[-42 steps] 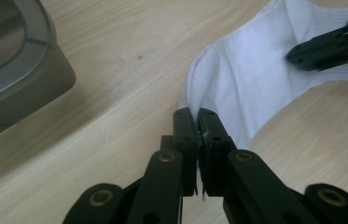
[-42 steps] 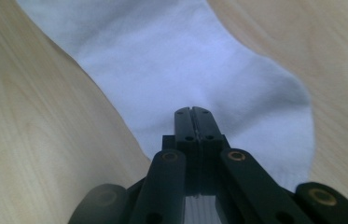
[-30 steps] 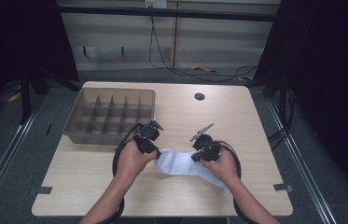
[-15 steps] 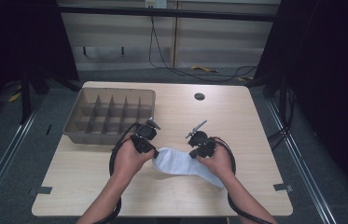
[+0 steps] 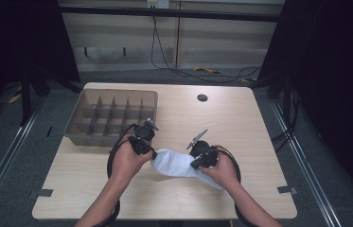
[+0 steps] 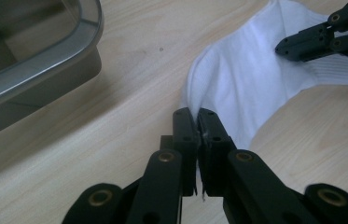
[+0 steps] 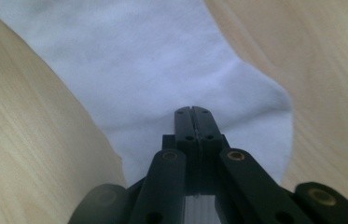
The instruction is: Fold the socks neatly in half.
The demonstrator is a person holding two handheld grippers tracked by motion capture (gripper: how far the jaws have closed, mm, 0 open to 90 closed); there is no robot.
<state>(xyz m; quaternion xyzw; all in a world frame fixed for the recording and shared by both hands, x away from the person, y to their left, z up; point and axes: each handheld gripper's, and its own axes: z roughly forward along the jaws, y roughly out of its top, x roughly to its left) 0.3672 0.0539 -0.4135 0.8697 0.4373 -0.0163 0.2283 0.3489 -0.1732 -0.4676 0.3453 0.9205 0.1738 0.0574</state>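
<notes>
Plain white sock at lower centre of the high view, faintly ribbed toward the right edge of the left gripper view. Matt black jaws with brass-coloured rivets on left gripper and right gripper. Pale wood-grain table. Grey-brown divided tray at upper left. Black cable loops at lower frame.

We count one white sock on one wooden table, one grey divided tray, two grippers, the left and the right, and two hands.
</notes>
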